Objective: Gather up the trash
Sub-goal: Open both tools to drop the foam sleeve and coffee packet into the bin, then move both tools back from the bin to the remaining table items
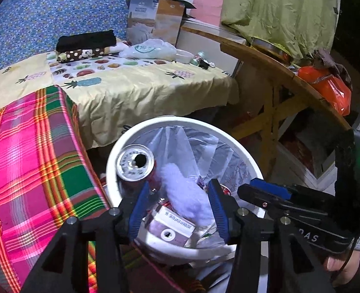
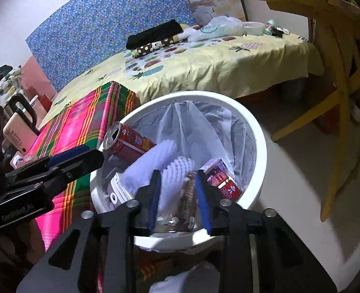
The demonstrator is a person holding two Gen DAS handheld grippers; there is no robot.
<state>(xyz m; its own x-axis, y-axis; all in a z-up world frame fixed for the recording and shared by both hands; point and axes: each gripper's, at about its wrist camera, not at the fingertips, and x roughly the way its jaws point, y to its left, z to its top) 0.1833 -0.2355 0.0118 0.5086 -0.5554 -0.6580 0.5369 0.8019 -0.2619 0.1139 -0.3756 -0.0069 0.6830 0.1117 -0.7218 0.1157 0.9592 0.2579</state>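
A white trash bin with a clear liner stands on the floor beside the bed. In it lie a red soda can, tilted against the left rim, white foam netting, a small carton and a red and purple carton. My left gripper is open right above the bin, and its left finger is just below the can. My right gripper is open and empty above the bin's near side. Each gripper shows in the other's view, the right one and the left one.
A bed with a yellow fruit-print sheet and a pink plaid blanket lies left of the bin. A plastic bag, a dark cloth and small items lie on the bed. A wooden table stands at the right.
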